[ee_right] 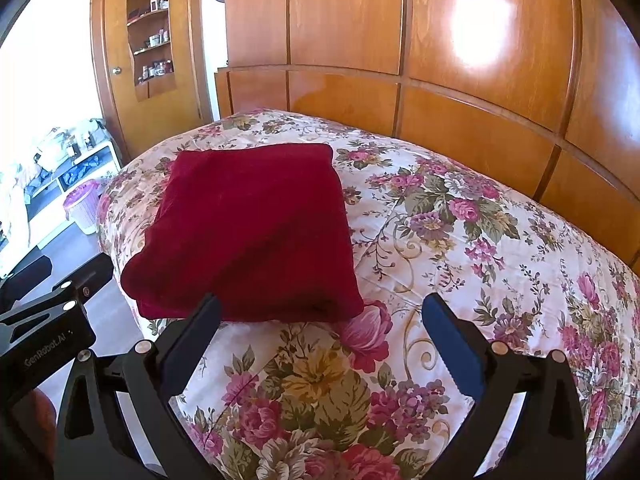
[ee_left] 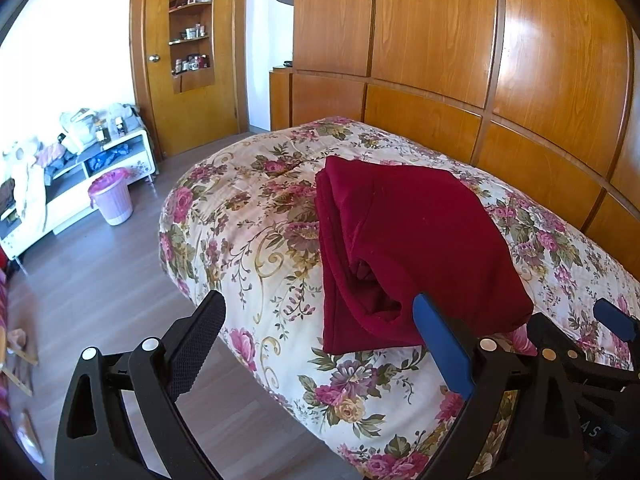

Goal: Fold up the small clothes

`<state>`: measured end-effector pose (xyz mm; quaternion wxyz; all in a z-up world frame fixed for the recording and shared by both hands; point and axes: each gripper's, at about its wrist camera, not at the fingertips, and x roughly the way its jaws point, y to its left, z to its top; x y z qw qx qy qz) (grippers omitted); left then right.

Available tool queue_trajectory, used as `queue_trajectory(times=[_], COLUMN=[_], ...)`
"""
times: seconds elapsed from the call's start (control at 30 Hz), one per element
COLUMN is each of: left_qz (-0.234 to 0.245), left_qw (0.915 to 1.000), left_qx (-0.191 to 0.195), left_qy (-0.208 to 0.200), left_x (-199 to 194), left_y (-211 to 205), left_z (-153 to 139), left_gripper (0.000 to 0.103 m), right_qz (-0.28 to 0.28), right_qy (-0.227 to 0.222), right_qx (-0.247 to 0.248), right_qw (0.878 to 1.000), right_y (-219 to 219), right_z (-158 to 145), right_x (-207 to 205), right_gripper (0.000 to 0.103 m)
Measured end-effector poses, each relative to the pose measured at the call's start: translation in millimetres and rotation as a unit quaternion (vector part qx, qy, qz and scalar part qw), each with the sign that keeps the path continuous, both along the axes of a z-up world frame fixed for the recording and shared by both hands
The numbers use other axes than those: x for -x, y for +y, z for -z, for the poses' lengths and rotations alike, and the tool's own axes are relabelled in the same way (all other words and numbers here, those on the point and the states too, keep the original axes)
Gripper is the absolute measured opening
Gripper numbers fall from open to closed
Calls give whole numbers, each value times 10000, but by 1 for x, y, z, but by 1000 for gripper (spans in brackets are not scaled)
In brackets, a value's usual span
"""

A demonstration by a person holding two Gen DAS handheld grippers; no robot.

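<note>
Where folds gape, left view only: red garment (ee_left: 420, 240), tongs (ee_left: 320, 336) apart.

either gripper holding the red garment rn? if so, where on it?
Nothing is held. Left gripper and right gripper are both open with bare fingers; the folded red garment lies free on the floral bedspread.

Left wrist view: rides behind the left gripper (ee_left: 320, 344), near the bed (ee_left: 256, 208) edge, facing the wooden wall panels (ee_left: 432, 40) | Right wrist view: behind the right gripper (ee_right: 320, 340), over the bed, same heading | Shared: folded red garment (ee_right: 248, 228), bed, door (ee_right: 120, 60)
</note>
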<state>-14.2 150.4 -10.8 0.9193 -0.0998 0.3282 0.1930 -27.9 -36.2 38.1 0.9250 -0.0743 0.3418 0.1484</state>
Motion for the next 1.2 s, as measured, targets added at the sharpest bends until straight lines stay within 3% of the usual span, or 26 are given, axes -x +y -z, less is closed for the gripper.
queue_trajectory(times=[1.2], left_qz=[-52], left_qw=[9999], left_qx=[24], left_qy=[-137], left_x=[11], left_y=[-3], left_z=[-8], left_gripper=[94], right_qz=[-4], right_qy=[-78], right_qx=[-2], right_qw=[10000], right_y=[7], right_z=[-5], right_x=[4], right_gripper=[100])
